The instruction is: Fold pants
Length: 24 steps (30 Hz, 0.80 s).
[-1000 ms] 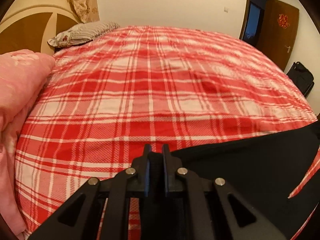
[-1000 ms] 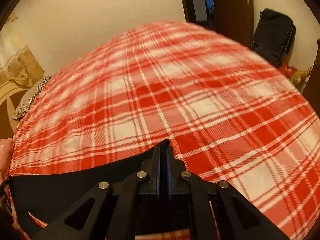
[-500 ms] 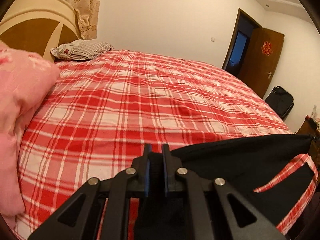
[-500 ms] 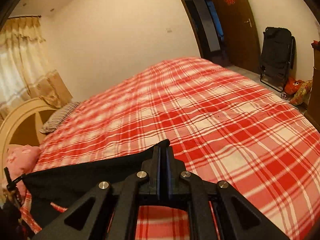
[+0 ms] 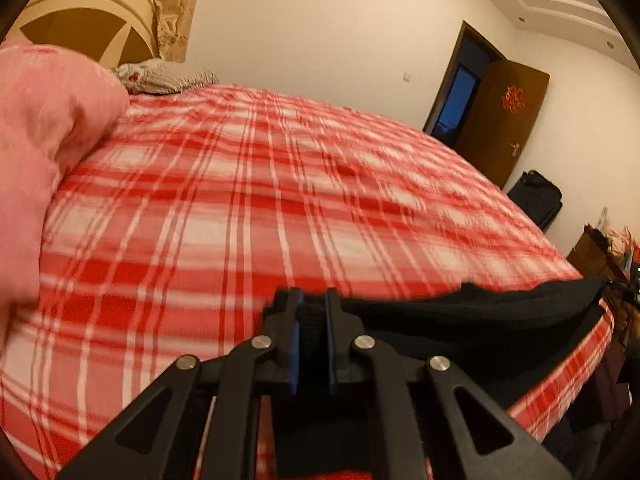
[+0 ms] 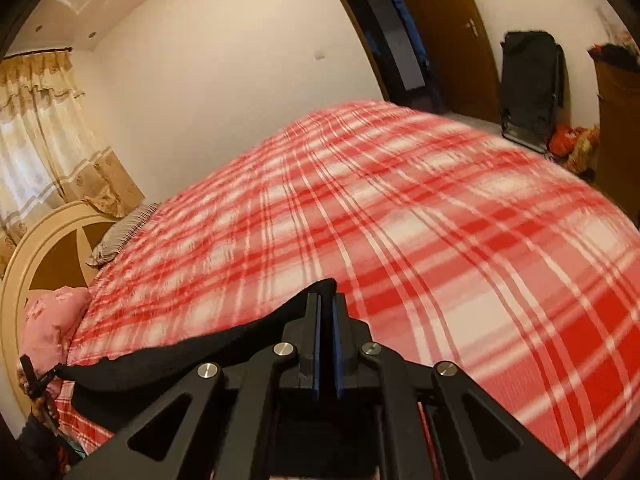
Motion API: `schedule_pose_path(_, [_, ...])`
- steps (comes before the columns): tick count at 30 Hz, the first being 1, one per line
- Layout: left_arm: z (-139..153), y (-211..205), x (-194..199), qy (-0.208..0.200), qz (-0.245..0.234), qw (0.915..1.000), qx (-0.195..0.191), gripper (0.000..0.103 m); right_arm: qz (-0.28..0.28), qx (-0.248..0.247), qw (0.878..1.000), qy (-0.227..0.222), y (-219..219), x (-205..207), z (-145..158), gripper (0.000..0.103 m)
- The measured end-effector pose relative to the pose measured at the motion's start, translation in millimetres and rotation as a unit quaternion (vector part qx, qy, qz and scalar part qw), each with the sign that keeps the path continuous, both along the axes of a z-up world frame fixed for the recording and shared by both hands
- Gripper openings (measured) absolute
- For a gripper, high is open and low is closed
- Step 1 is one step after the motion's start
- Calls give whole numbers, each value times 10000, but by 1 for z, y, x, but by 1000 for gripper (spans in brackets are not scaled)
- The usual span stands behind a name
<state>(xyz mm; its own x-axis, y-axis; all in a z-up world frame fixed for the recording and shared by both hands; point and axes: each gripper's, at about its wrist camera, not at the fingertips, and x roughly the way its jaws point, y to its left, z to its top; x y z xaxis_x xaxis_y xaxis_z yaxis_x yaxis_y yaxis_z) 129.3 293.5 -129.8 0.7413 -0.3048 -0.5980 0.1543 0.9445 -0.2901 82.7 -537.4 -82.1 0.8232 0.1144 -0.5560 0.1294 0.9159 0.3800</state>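
Red-and-white plaid bedding covers the bed (image 5: 248, 200), which fills most of both views and lies broad and bare beyond the garment. At the left, a pink quilt (image 5: 44, 128) is heaped against the headboard (image 5: 80, 16), with a striped pillow (image 5: 164, 78) behind it.

Black pants (image 5: 460, 332) hang as a slack band at the near edge of the bed, strung between the two tools. Left hand-held gripper (image 5: 311, 320) is clamped narrow on one end of the top hem; right hand-held gripper (image 6: 326, 312) pinches the other end, with a peak of cloth standing above its tips. The fabric looks soft, light and limp: it sags between the holds and would likely drape rather than keep a crease, so the hem corners seem the sensible places to grip.

At the right, a dark doorway (image 5: 456, 100), a black folding chair (image 6: 532, 92) and a cabinet (image 6: 620, 128) stand well apart from the bed, so swinging the pants far over the bedding looks unobstructed.
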Motion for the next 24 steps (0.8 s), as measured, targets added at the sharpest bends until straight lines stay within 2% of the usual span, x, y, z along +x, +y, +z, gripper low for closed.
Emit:
schedule_pose_path(5, [-18, -5, -18, 108, -132, 9994, 310, 12, -2, -17, 9994, 359, -3, -12, -26, 5])
schedule_pose_path(10, [-22, -9, -23, 72, -233, 9980, 581, 14, -26, 22, 9991, 428, -4, -23, -34, 5])
schedule_pose_path(13, [-24, -6, -28, 103, -179, 9975, 670, 23, 21, -31, 9985, 551, -4, -26, -36, 5])
schedule_pose_path(15, [-25, -1, -34, 111, -104, 9967, 793, 27, -41, -33, 9984, 565, -6, -30, -34, 9])
schedule_pose_path(16, [-24, 4, -40, 103, -33, 9965, 827, 27, -116, -60, 9982, 585, -7, -33, -32, 18])
schedule_pose_path(17, [-25, 8, -44, 119, -3, 9965, 824, 32, -185, -51, 9981, 591, -9, -36, -30, 33])
schedule_pose_path(18, [-24, 14, -49, 144, 80, 9961, 866, 45, -285, -51, 9978, 594, -12, -41, -28, 41])
schedule_pose_path(19, [-25, 20, -53, 144, 197, 9954, 925, 52, -391, -84, 9974, 602, -14, -46, -25, 53])
schedule_pose_path(20, [-24, 27, -59, 131, 337, 9947, 958, 56, -476, -109, 9971, 580, -14, -50, -21, 54])
schedule_pose_path(24, [-23, 55, -72, 233, 836, 9931, 782, 54, -619, -289, 9970, 354, -4, -65, 1, 54])
